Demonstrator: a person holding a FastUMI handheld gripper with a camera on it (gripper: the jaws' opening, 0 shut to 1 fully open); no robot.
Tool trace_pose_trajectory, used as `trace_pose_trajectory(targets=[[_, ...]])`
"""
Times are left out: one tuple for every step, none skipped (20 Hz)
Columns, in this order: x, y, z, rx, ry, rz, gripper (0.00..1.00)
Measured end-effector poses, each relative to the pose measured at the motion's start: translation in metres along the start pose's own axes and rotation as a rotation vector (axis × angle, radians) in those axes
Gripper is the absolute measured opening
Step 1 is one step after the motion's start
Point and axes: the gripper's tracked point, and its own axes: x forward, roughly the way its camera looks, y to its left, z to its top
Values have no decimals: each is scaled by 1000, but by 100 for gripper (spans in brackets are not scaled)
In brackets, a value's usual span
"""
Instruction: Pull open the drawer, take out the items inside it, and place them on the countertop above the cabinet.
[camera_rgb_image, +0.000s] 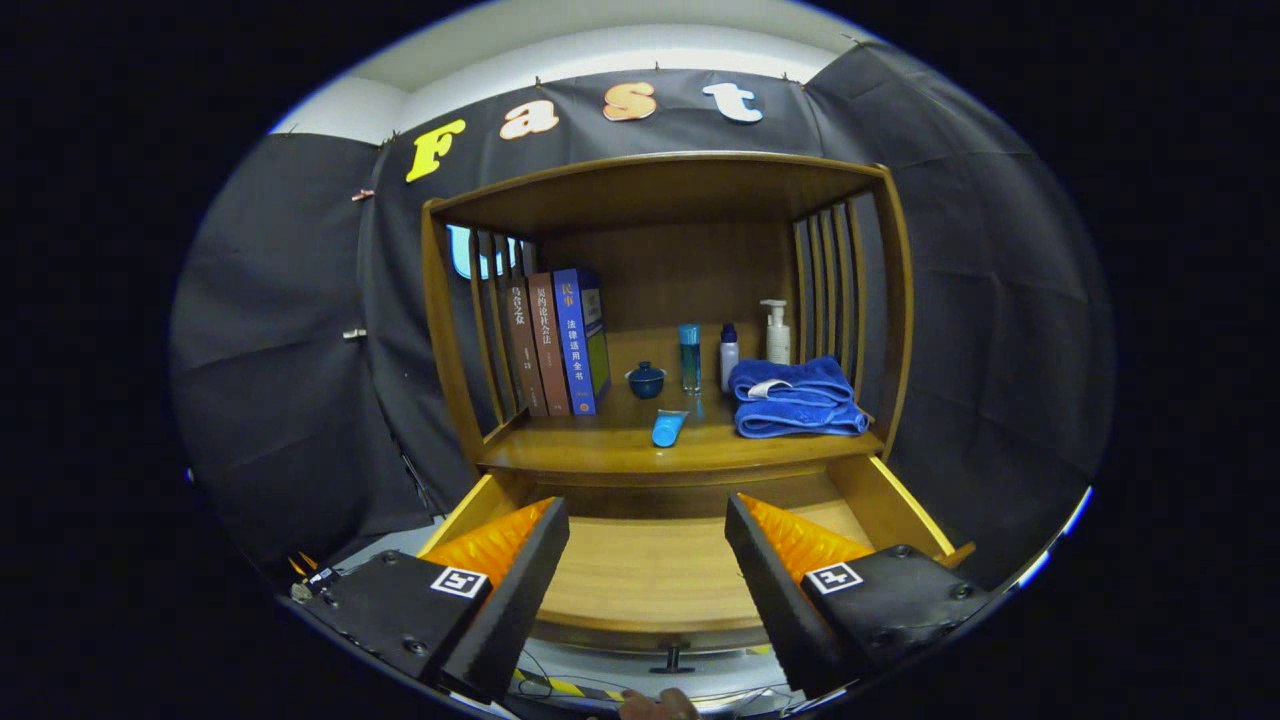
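Note:
The wooden cabinet's drawer (650, 575) stands pulled out toward me, and its bare wooden floor shows between my fingers. A small dark knob (672, 660) sticks out of its front. My gripper (648, 515) hangs open over the drawer with nothing between its fingers. On the countertop (610, 450) above the drawer lies a light blue tube (668, 428), just beyond the fingers.
On the countertop stand three books (556, 342) at the left, a small dark blue lidded cup (645, 380), a teal bottle (690, 357), a small white bottle (729, 355) and a pump bottle (777, 332). Folded blue towels (795, 398) lie at the right. Slatted sides and a top board enclose the shelf.

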Motion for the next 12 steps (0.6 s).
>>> trace_pose_trajectory(targets=[[-6, -3, -13, -2, -1, -6, 100], [-10, -3, -26, -5, 5, -9, 100], [-14, -4, -41, -10, 11, -10, 100], [-17, -5, -55, -12, 16, -10, 100], [-19, -7, -70, -11, 30, -16, 100], [-19, -11, -86, -7, 51, -27, 100], [-19, -14, -99, -1, 73, -36, 100], [-17, -17, -110, 3, 92, -46, 100], [-14, -19, -118, 6, 106, -55, 100], [-10, -21, -124, 7, 117, -63, 100], [-6, -23, -127, 4, 122, -73, 100], [-2, -24, -130, 1, 124, -77, 100]])
